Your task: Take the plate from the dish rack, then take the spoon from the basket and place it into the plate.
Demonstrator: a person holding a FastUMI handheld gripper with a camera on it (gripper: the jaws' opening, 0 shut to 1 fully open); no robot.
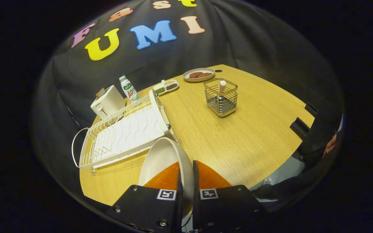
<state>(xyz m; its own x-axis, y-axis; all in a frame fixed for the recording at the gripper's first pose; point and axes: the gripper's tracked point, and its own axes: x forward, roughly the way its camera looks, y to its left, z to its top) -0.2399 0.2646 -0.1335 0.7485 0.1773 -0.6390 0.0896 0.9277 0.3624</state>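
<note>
**Plate clamped on edge beside the empty rack**

A light wooden table [254,129] stands against the booth's black cloth wall, and everything in play sits on it. Down at the near end, the gripper [186,176] has its two fingers drawn close together, pinching the rim of the white plate [160,158]; one finger lies across the plate's inner face, the other behind its rim. The plate is held tilted on edge, its hollow turned toward the dish rack, and whether its lower edge touches the tabletop cannot be told.

The white wire dish rack [125,132] lies just beyond and beside the plate, with its slots bare and its ribbed drain tray showing through. Past the rack's far end stand a white toaster [107,103] and a small bottle [129,88] with a green and white label, close together near the wall. Next to the bottle is a narrow divided dish [166,86] with dark and green fillings.

Well ahead of the fingers, out in the middle of the table, sits the square wire basket [221,97]. The spoon [222,90] stands upright inside it, pale handle tip poking above the rim. Beyond the basket, near the table's far edge, rests a shallow dish [198,74] holding reddish-brown pieces
</note>
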